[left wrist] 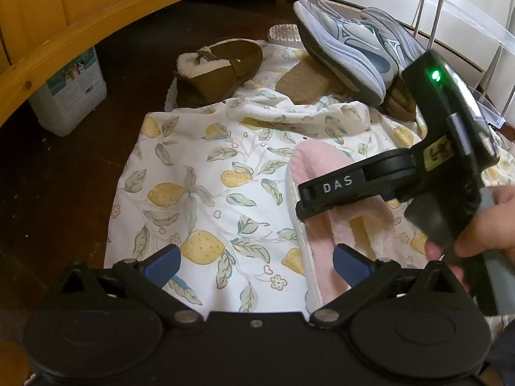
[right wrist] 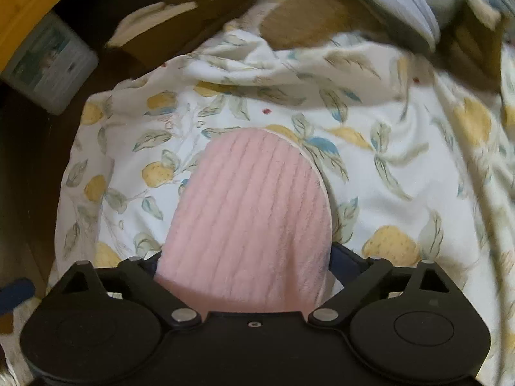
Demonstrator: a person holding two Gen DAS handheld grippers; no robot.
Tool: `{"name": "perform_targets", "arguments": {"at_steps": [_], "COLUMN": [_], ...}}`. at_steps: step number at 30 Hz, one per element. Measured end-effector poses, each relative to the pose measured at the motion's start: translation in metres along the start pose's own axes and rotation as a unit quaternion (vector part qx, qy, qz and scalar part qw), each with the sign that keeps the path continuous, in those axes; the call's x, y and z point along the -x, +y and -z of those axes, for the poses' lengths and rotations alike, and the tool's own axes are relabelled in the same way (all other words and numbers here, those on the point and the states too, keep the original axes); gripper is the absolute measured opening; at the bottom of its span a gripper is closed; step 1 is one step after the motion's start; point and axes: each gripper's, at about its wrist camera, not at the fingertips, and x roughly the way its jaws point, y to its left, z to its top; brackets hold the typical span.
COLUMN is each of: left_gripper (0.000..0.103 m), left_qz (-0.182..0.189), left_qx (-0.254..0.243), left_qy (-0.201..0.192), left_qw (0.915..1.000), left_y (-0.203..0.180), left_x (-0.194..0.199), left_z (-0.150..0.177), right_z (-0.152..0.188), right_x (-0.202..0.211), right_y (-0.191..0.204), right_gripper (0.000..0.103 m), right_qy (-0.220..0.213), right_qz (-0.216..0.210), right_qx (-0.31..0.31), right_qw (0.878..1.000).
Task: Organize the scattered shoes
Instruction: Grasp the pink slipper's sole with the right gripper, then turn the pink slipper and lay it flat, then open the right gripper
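A pink fluffy slipper (left wrist: 325,173) lies on a lemon-print cloth (left wrist: 209,167). My right gripper (left wrist: 302,202) comes in from the right and its jaws stand on either side of the slipper. In the right wrist view the slipper (right wrist: 251,218) fills the space between the fingers of the right gripper (right wrist: 244,267), gripped at its sides. My left gripper (left wrist: 256,262) is open and empty, low over the cloth just left of the slipper. A brown fleece-lined slipper (left wrist: 219,70) and a pair of grey-white sneakers (left wrist: 351,45) lie at the back.
A wooden bed frame (left wrist: 64,32) curves along the left and back. A white plastic jug (left wrist: 67,96) stands on the dark floor below it. A white wire shoe rack (left wrist: 466,16) stands at the back right. A tan woven insole or mat (left wrist: 302,83) lies under the sneakers.
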Motion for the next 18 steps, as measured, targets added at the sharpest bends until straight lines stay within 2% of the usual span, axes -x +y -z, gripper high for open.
{"name": "perform_targets", "arguments": {"at_steps": [4, 8, 10, 11, 15, 18], "left_gripper": [0.102, 0.102, 0.102, 0.102, 0.102, 0.102], "left_qz": [0.006, 0.016, 0.017, 0.018, 0.025, 0.032], "left_qx": [0.001, 0.001, 0.002, 0.002, 0.005, 0.009], "left_qy": [-0.007, -0.011, -0.011, -0.010, -0.005, -0.001], "left_qw": [0.9999, 0.9998, 0.9998, 0.9998, 0.9997, 0.9994], "left_y": [-0.001, -0.002, -0.003, -0.004, -0.005, -0.005], "left_x": [0.003, 0.006, 0.006, 0.005, 0.003, 0.002], "left_z": [-0.001, -0.001, -0.001, -0.001, -0.001, 0.000], "right_z": [-0.012, -0.021, -0.019, -0.015, 0.002, 0.012], "right_x": [0.024, 0.047, 0.055, 0.057, 0.047, 0.037], "right_y": [0.014, 0.024, 0.030, 0.034, 0.041, 0.042], "right_gripper": [0.092, 0.092, 0.092, 0.092, 0.092, 0.092], "right_qy": [-0.016, -0.030, -0.035, -0.034, -0.003, 0.021], "right_qz": [0.018, 0.032, 0.033, 0.042, 0.072, 0.065], "right_qx": [0.106, 0.221, 0.297, 0.345, 0.446, 0.471], "right_qw": [0.994, 0.974, 0.954, 0.937, 0.892, 0.880]}}
